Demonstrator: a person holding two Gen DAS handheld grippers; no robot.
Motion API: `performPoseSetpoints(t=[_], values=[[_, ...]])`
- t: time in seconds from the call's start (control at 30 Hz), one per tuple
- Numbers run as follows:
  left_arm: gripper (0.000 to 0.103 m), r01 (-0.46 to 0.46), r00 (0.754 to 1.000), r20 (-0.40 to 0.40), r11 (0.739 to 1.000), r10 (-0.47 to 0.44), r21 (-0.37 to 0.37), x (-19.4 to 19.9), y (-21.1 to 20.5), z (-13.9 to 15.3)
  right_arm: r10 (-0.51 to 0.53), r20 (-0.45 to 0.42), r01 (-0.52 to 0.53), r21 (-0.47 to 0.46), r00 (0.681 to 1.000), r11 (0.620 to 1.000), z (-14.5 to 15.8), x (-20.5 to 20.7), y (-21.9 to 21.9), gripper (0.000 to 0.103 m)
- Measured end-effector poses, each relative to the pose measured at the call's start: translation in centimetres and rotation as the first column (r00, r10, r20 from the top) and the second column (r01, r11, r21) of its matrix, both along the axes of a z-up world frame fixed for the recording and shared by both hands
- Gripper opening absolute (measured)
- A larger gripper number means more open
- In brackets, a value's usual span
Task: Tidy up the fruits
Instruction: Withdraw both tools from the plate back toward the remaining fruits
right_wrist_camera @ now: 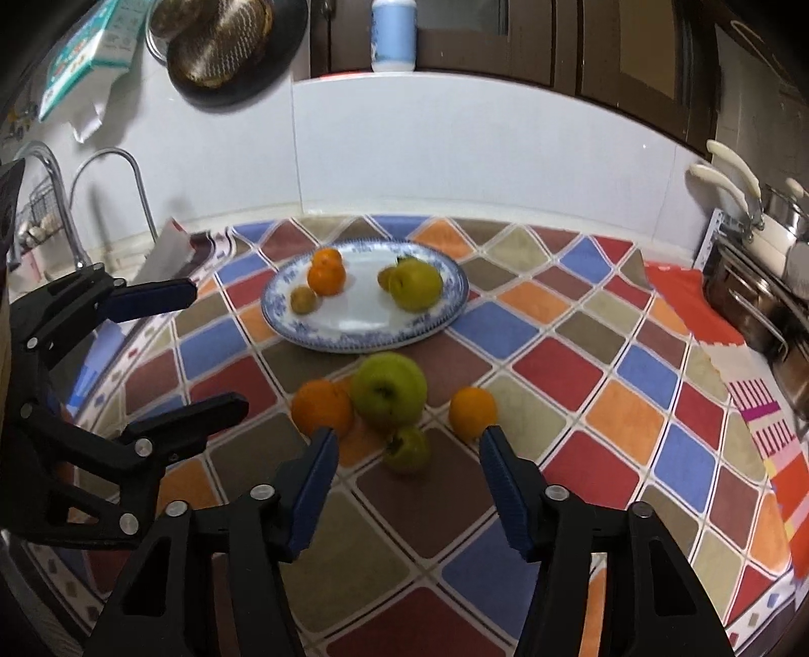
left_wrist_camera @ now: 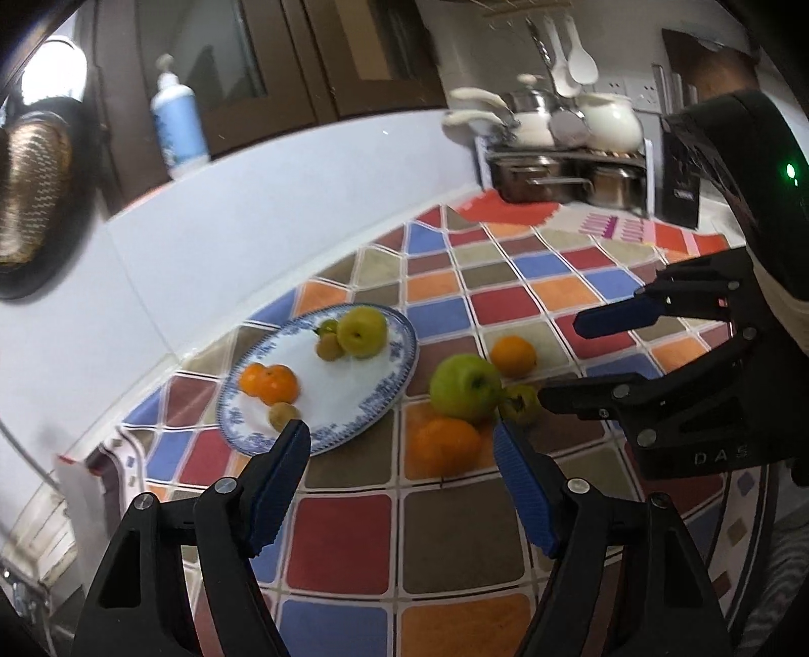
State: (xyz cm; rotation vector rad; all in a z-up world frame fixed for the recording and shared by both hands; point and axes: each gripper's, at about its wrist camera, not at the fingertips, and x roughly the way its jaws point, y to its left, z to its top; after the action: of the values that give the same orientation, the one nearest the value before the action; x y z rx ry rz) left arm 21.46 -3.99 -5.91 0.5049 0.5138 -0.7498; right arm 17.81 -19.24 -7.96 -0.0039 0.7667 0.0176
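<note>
We take the plate [right_wrist_camera: 283, 303] as landmark. Far left of it in the right wrist view we see a tap [right_wrist_camera: 126, 187] and a dish rack [right_wrist_camera: 35, 212]; a dark round pan [right_wrist_camera: 232, 45] hangs on the wall above, a white and blue bottle [right_wrist_camera: 393, 33] stands behind on the ledge. To the right of the plate pots [right_wrist_camera: 758, 298] sit on a rack.

The plate rests on a checkered cloth [right_wrist_camera: 581, 364]. On it, left to right: a small brownish fruit [right_wrist_camera: 303, 299], two oranges [right_wrist_camera: 326, 273] touching, another small fruit [right_wrist_camera: 387, 278] against a yellow apple [right_wrist_camera: 417, 284].

In front of the plate, loose on the cloth: an orange [right_wrist_camera: 322, 407] touching a green apple [right_wrist_camera: 389, 389], a small green fruit [right_wrist_camera: 407, 449] just in front of the apple, and a second loose orange [right_wrist_camera: 473, 412] to the right, apart.

Left gripper [left_wrist_camera: 402, 455] is spread wide, holding nothing, above the cloth in front of the plate, the loose orange between its fingers from its own camera. Right gripper [right_wrist_camera: 408, 450] is also wide and empty, the small green fruit between its fingertips in view; we cannot tell whether they touch it.
</note>
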Motion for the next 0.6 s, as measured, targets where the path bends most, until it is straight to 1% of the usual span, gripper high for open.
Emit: performPoseSetpoints(t=[0.1, 0.2, 0.3, 0.33, 0.4, 0.5, 0.6], values=[[0.070, 0.031, 0.999, -0.031, 0.999, -0.031, 0.016, 0.9, -0.4, -1.1, -0.013, -0.030, 0.013, -0.001, 0.999, 1.000, -0.8, 0.6, -0.1, 0.056], [0.069, 0.059, 0.996, -0.067, 0.998, -0.057, 0.032, 1.7, -0.9, -2.1, -0.016, -0.060, 0.016, 0.000, 0.998, 1.000, -1.6, 1.4, -0.2, 0.052], [0.065, 0.074, 0.993, -0.096, 0.996, -0.069, 0.047, 2.4, -1.2, -3.0, -0.014, -0.085, 0.015, 0.011, 0.996, 1.000, -2.4, 2.2, -0.3, 0.051], [0.064, 0.075, 0.992, -0.106, 0.996, -0.069, 0.049, 2.5, -1.2, -3.2, -0.011, -0.095, 0.013, 0.017, 0.995, 1.000, -2.7, 2.4, -0.4, 0.049], [0.061, 0.077, 0.990, -0.124, 0.996, -0.070, 0.051, 2.8, -1.4, -3.6, -0.004, -0.113, 0.007, 0.025, 0.994, 1.000, -3.3, 2.9, -0.4, 0.047], [0.059, 0.081, 0.988, -0.139, 0.996, -0.074, 0.042, 3.1, -1.7, -3.7, 0.004, -0.133, 0.002, 0.044, 0.991, 0.999, -3.9, 3.4, -0.5, 0.045], [0.058, 0.085, 0.986, -0.148, 0.996, -0.080, 0.031, 3.4, -2.1, -3.8, 0.004, -0.144, 0.006, 0.066, 0.990, 0.998, -4.3, 3.7, -0.8, 0.040]])
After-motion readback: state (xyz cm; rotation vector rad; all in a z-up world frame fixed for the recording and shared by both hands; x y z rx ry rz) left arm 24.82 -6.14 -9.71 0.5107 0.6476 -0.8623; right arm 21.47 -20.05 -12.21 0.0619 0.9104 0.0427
